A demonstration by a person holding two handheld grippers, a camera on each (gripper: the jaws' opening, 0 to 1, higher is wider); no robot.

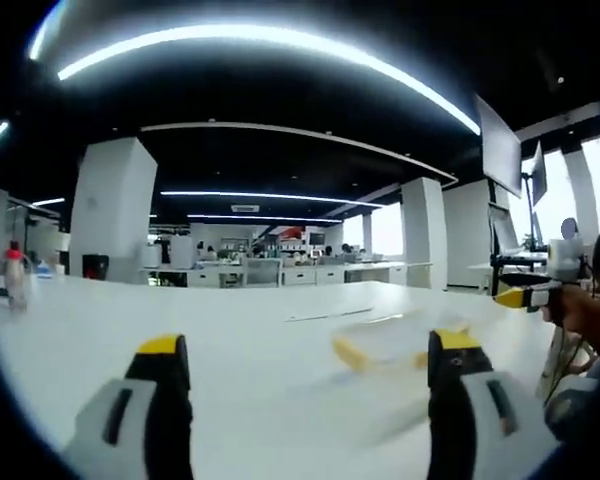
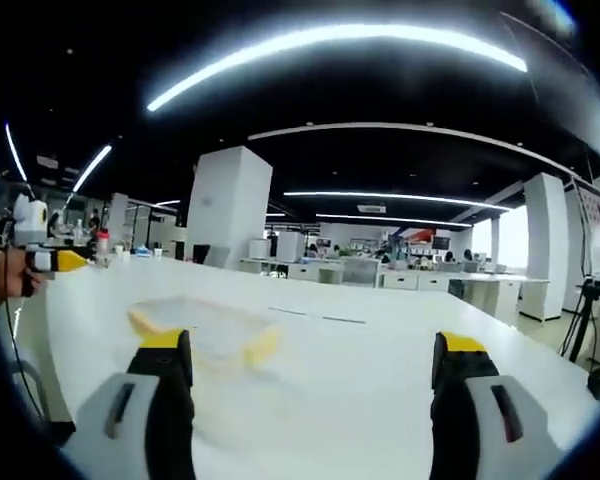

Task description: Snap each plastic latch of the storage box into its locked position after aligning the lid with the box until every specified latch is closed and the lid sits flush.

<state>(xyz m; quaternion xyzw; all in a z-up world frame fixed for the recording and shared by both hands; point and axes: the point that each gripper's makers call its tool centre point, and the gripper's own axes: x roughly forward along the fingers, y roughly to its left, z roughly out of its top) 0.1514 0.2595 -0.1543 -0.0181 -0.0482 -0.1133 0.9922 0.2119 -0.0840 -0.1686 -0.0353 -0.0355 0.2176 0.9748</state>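
A broad white tabletop point(image 1: 250, 400) runs out toward the far end of an open office. On it lies a clear storage box point(image 1: 385, 345) with yellow latches, blurred in the left gripper view; in the right gripper view the same box point(image 2: 205, 325) sits toward the near left part of the surface. Far off, near the tabletop's left edge in the left gripper view, stands a bottle point(image 1: 16, 275) with a red cap.

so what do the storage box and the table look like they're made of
Storage box: probably clear plastic, since the white table shows through its lid and walls; the yellow latches look like opaque plastic. The image is motion-blurred, so the finish is uncertain.
Table: a smooth white top with a soft sheen, possibly laminate or painted board; the pictures cannot settle which.
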